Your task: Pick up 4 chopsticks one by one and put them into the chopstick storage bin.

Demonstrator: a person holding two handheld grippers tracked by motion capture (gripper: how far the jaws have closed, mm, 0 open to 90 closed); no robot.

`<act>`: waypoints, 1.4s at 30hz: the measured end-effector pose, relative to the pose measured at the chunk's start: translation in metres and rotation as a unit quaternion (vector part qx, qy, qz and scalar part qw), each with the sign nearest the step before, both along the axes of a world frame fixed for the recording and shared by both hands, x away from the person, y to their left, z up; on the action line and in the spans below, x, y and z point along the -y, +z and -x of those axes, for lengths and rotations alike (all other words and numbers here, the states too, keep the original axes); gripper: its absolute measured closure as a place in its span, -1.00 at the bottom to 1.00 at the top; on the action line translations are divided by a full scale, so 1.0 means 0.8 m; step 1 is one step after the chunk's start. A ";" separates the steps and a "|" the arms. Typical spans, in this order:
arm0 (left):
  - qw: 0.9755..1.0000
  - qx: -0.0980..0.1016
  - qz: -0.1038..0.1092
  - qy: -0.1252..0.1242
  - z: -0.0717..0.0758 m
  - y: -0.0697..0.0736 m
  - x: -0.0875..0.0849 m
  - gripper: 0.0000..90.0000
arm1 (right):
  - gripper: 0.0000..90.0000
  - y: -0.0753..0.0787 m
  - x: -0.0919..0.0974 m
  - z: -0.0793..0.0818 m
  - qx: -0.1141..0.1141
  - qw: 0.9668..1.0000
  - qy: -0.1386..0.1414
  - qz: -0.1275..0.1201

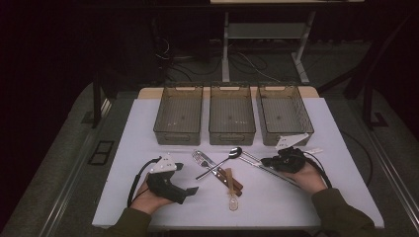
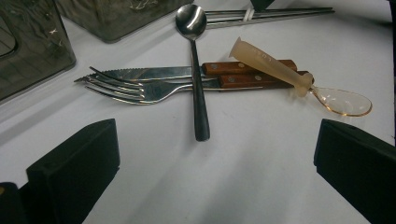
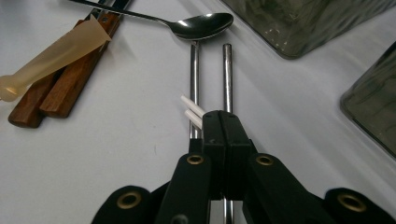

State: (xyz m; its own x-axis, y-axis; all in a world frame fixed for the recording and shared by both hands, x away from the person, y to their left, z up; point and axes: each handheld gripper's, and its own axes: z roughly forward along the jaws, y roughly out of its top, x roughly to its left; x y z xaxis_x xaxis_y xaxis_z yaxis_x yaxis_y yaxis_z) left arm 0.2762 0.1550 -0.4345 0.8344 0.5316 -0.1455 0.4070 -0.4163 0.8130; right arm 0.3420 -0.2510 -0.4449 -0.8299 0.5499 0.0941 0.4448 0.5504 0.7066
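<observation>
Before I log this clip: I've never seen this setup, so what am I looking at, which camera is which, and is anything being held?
No robot: a person holds a hand-held gripper in each hand. The high view looks down on a white table; the other two cameras ride on the grippers. Three empty bins stand at the far side. In front lie a fork, knife, metal spoon and plastic spoon. The left gripper is open, holding nothing. The right gripper is closed over metal chopsticks; a firm grip isn't certain.
</observation>
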 end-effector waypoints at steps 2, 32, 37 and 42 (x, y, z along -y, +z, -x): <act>1.000 0.000 0.000 0.000 0.000 0.000 0.000 -1.00 | 0.99 0.000 0.000 -0.001 0.000 1.000 -0.002 0.000; 1.000 -0.002 -0.002 0.000 0.000 -0.001 0.000 -1.00 | 0.99 -0.003 -0.005 -0.025 0.012 1.000 -0.022 -0.010; 1.000 -0.002 -0.002 0.000 0.000 -0.001 0.000 -1.00 | 0.99 -0.004 -0.006 -0.030 0.011 1.000 -0.027 -0.011; 1.000 -0.003 -0.003 0.000 0.000 -0.002 0.000 -1.00 | 0.99 -0.007 -0.007 -0.036 0.013 0.999 -0.029 -0.009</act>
State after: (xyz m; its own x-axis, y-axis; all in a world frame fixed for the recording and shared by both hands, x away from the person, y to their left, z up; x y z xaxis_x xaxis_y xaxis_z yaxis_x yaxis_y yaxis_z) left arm 0.2766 0.1546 -0.4359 0.8333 0.5330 -0.1468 0.4114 -0.4204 0.8087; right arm 0.3707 -0.2456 -0.4504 -0.7994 0.5949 0.0836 0.4567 0.5114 0.7280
